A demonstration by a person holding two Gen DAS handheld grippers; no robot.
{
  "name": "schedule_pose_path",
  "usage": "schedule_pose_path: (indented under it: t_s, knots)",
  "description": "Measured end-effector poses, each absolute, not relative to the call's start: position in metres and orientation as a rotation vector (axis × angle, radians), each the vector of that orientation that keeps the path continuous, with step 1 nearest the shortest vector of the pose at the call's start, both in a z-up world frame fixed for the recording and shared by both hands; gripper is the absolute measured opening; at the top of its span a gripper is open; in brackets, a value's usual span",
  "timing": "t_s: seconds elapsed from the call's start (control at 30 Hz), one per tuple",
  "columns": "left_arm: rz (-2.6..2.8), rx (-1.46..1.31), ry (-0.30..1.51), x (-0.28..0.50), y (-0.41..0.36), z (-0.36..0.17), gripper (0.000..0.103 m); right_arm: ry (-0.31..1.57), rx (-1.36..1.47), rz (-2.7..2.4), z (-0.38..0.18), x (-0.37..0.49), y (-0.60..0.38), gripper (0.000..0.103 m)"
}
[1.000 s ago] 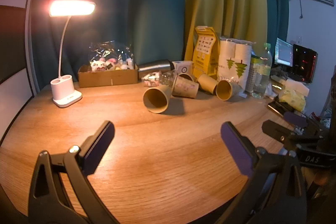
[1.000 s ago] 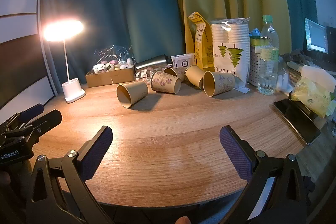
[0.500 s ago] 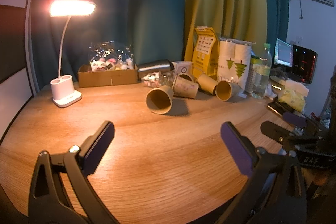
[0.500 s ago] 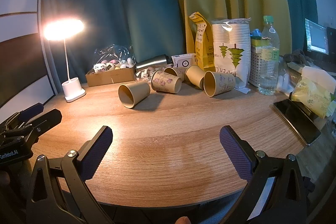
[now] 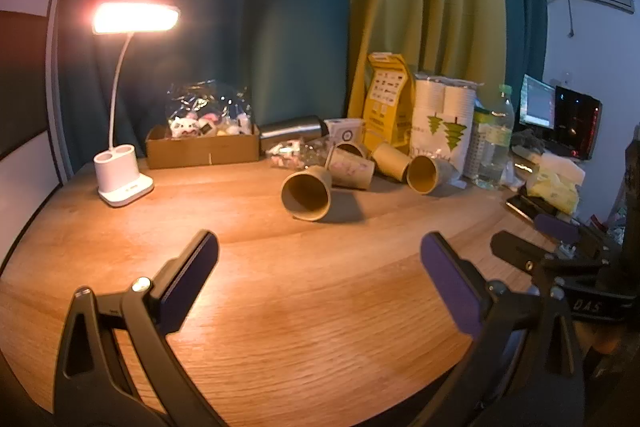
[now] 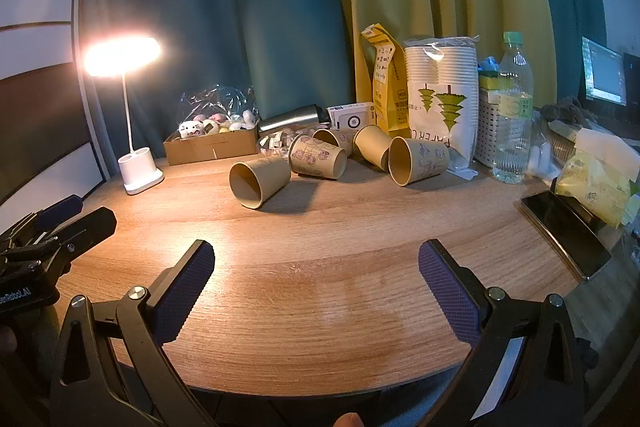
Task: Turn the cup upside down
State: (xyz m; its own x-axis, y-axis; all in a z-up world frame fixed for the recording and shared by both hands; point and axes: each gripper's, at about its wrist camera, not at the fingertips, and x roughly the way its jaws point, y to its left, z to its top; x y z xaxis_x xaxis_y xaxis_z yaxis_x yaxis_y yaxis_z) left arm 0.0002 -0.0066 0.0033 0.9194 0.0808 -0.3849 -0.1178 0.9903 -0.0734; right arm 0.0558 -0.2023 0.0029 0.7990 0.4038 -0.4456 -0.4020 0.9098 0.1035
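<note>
Both the left gripper (image 5: 319, 264) and right gripper (image 6: 316, 273) hover spread wide and empty, the nearest cup (image 6: 259, 181) lying on its side well ahead, where a clumsy pinch could roll it into neighbouring cups (image 6: 318, 157).

The round wood-grain worktop (image 6: 320, 227) has a smooth, faintly satiny finish that catches the lamp's glow. The tan paper cup lying on its side nearest the front (image 6: 259, 182) looks matt, as do the printed paper cups behind it (image 6: 318, 157). The brown cardboard box (image 6: 212, 147) is dull and rough-edged, topped with crinkled glossy clear film (image 6: 218, 101). The white plastic lamp base (image 6: 138, 173) is smooth. The silver metal flask lying down (image 6: 290, 117) has a brushed sheen. The clear plastic water bottle (image 6: 514, 115) is glossy. The black phone (image 6: 564, 233) has a shiny glass face. The teal and mustard cloth curtains (image 6: 280, 7) hang matt. The right claw (image 6: 316, 267) has textured dark-blue pads (image 6: 448, 287) on matt black plastic; the left claw (image 5: 318, 267) looks alike.
</note>
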Motion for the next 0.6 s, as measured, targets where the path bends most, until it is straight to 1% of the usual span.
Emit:
schedule_pose_path:
  t_s: [0.17, 0.3, 0.47, 0.6]
  knots:
    - [0.075, -0.088, 0.418, 0.012, -0.005, 0.008, 0.102, 0.479, 0.002, 0.436, 0.002, 0.058, -0.202, 0.103]
    - [0.045, -0.079, 0.489, 0.045, -0.001, 0.012, 0.102, 0.495, -0.003, 0.433, 0.003, 0.074, -0.201, 0.103]
    - [0.013, -0.051, 0.594, 0.109, 0.004, 0.017, 0.102, 0.544, 0.004, 0.438, 0.0, 0.112, -0.201, 0.103]
    - [0.013, -0.027, 0.69, 0.171, 0.01, 0.01, 0.102, 0.59, 0.016, 0.438, -0.006, 0.147, -0.202, 0.103]
